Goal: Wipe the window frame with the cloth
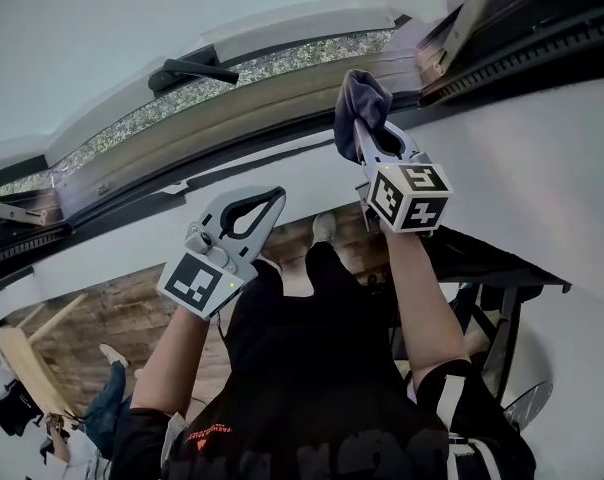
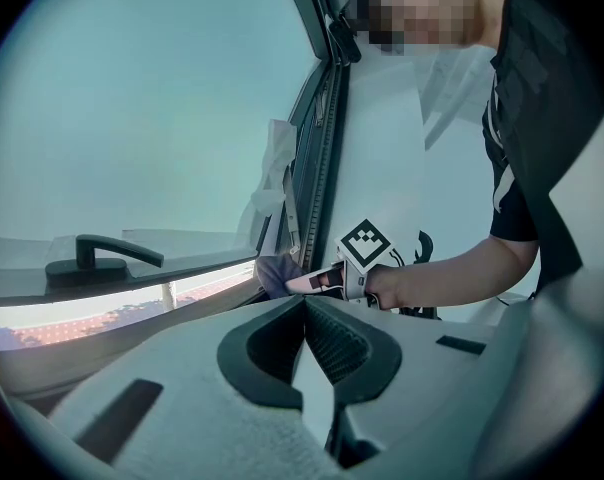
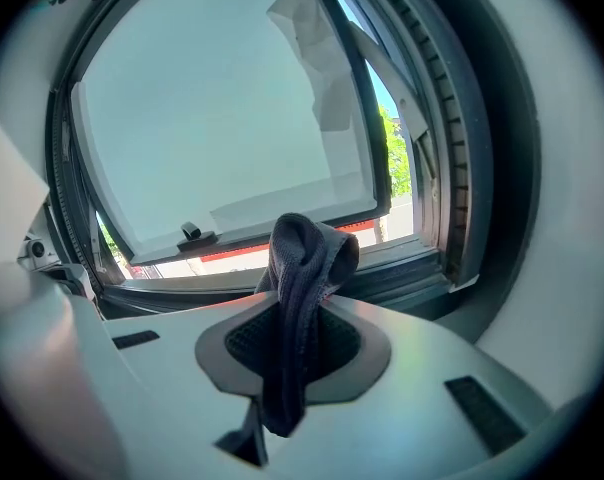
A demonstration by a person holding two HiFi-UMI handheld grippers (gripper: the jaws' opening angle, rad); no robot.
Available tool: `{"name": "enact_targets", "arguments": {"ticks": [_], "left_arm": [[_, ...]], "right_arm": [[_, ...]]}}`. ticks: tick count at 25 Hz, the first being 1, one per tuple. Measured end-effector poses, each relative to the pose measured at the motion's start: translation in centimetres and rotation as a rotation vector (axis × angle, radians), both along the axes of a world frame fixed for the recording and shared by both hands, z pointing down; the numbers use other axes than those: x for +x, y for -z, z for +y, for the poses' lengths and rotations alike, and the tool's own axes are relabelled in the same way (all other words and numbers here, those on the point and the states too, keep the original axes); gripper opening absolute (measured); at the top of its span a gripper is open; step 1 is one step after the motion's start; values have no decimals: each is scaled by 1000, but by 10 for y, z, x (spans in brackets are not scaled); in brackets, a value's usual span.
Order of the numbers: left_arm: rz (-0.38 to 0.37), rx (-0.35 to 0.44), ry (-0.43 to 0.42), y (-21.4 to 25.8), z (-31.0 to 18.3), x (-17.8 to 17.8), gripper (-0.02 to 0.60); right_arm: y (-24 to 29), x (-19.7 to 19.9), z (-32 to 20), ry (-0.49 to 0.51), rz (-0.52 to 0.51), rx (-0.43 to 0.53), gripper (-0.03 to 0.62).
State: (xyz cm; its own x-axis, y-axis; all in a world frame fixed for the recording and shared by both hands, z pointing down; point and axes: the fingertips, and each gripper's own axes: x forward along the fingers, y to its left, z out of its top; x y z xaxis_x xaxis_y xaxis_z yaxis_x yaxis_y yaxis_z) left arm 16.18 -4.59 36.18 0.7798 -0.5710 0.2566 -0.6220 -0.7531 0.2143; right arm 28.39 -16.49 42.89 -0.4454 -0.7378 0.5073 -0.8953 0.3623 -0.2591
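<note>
My right gripper [image 3: 297, 318] is clamped on the cloth [image 3: 302, 258], a dark soft wad folded over above the jaws with a tail hanging below. It's held up at the lower edge of the window frame [image 1: 182, 143] toward its right corner, right of the handle [image 1: 190, 68]; contact I can't confirm. Left gripper [image 2: 304, 313] has its jaws closed on nothing, low and well apart from the frame. Cloth looks light, limp, grippy, not fragile, so pinch mid-fold and leave a fat wad past the tips, or it flops and the jaws scrape.
</note>
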Motion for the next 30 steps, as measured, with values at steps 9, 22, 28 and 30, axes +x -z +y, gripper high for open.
{"name": "enact_targets", "arguments": {"ticks": [9, 22, 28, 30], "left_arm": [[-1, 3, -28, 0, -11, 19, 20], [3, 3, -54, 1, -20, 35, 20], [16, 7, -35, 3, -19, 25, 20], [24, 9, -19, 4, -16, 16, 20]], "right_arm": [[1, 32, -9, -53, 4, 3, 43], [1, 81, -18, -139, 33, 6, 43], [11, 74, -15, -128, 34, 17, 43], [18, 61, -12, -107, 35, 28, 43]]}}
